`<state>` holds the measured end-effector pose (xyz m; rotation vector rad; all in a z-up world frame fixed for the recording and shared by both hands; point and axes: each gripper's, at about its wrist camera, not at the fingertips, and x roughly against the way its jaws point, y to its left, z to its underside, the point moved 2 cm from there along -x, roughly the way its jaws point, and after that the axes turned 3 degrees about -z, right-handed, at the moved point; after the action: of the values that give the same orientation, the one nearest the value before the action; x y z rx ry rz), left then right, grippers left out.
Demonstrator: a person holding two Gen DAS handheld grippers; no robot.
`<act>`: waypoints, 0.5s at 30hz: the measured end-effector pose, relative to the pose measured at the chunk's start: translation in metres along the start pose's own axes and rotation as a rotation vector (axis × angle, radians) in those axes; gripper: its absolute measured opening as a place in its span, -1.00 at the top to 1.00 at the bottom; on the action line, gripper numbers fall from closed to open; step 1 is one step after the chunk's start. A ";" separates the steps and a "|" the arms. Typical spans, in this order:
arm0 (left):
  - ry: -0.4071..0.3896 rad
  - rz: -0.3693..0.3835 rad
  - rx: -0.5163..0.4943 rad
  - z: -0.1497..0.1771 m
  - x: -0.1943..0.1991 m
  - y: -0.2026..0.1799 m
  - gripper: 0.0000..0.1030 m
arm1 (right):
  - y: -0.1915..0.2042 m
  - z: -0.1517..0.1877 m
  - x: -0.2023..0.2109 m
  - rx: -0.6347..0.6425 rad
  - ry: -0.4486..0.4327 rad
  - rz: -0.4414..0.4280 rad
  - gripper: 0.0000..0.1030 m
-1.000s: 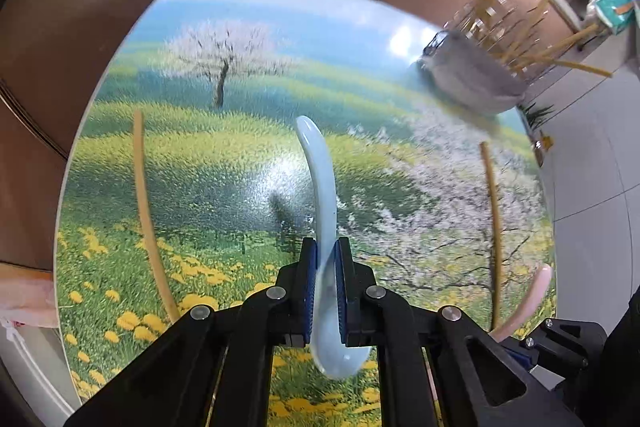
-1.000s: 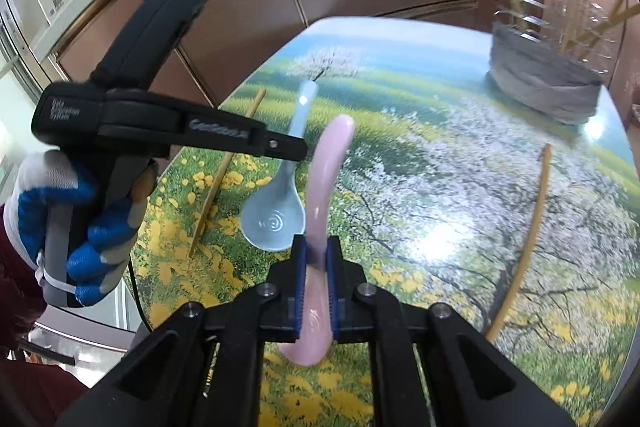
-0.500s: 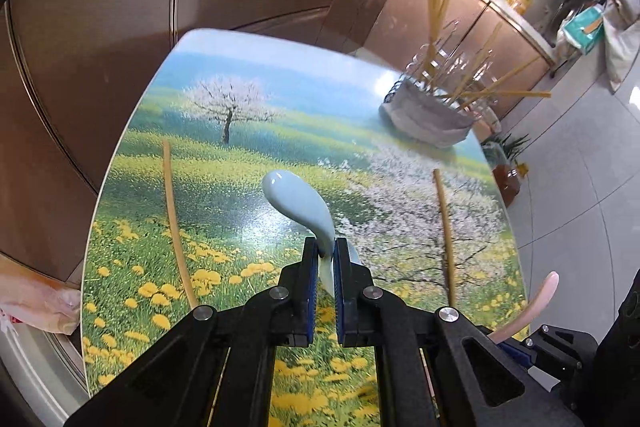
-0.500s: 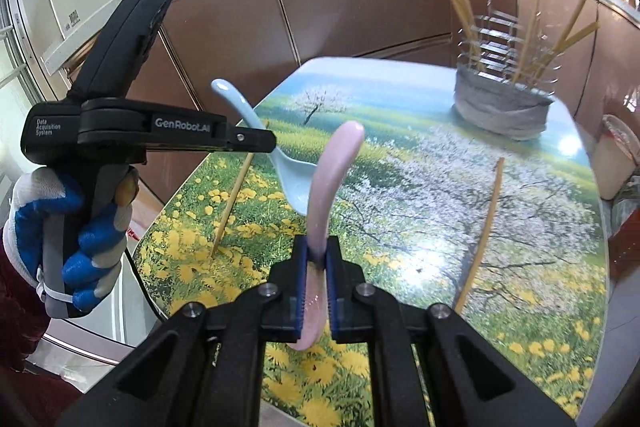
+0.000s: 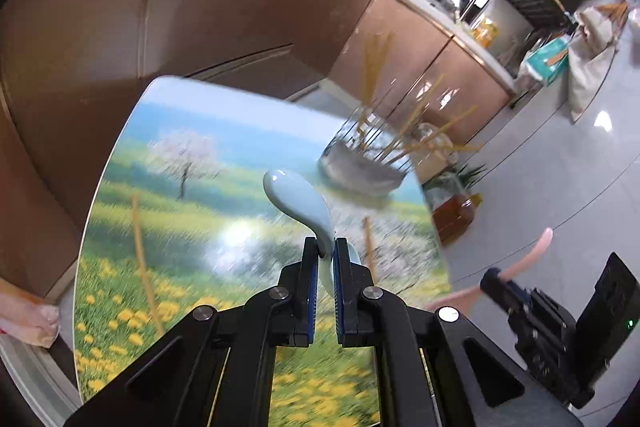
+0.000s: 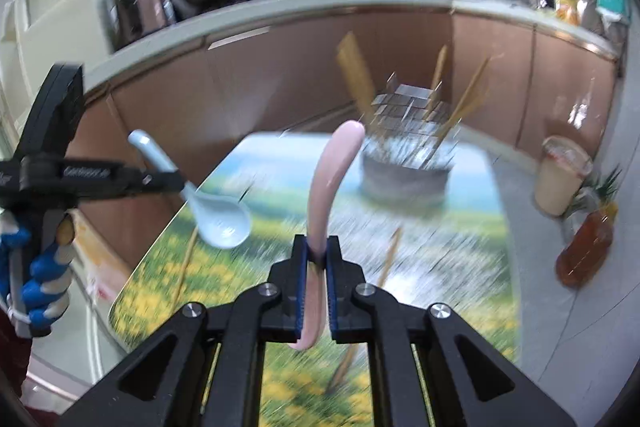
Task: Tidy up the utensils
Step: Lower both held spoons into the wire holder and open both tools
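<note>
My left gripper (image 5: 326,247) is shut on a light blue ceramic spoon (image 5: 298,201), held in the air above the printed landscape table (image 5: 192,211). My right gripper (image 6: 318,251) is shut on a pink ceramic spoon (image 6: 334,179) whose handle points up and away. Each gripper shows in the other view: the left gripper (image 6: 176,183) with the blue spoon (image 6: 220,215) at left, the right gripper (image 5: 496,277) with the pink spoon (image 5: 536,251) at lower right. A wire utensil holder (image 6: 404,179) with several chopsticks stands at the table's far end. Two loose chopsticks (image 5: 146,267) (image 5: 368,243) lie on the table.
A gloved hand (image 6: 44,291) holds the left gripper. Brown cabinets (image 5: 200,7) wrap behind the table. On the floor to the right stand an amber bottle (image 6: 584,247) and a pale jar (image 6: 560,179). Pans and a microwave sit on the counter beyond.
Both grippers have risen off the table with their spoons. The views have tilted up toward the holder. The blue spoon has swung in its grip, its wide end now ahead of the fingers.
</note>
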<state>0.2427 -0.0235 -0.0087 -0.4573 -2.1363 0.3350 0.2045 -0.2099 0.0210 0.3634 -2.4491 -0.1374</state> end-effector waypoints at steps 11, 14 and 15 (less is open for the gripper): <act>-0.090 -0.012 -0.127 -0.097 -0.039 -0.073 0.87 | -0.063 -0.122 -0.034 0.022 -0.144 0.145 0.85; -0.112 -0.048 -0.157 -0.118 -0.061 -0.090 0.87 | -0.079 -0.139 -0.054 0.023 -0.156 0.181 0.85; -0.121 -0.066 -0.168 -0.125 -0.070 -0.094 0.87 | -0.085 -0.145 -0.063 0.014 -0.154 0.183 0.85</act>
<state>0.3639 -0.1301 0.0486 -0.4708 -2.3029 0.1492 0.3610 -0.2738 0.0811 0.1371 -2.6226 -0.0713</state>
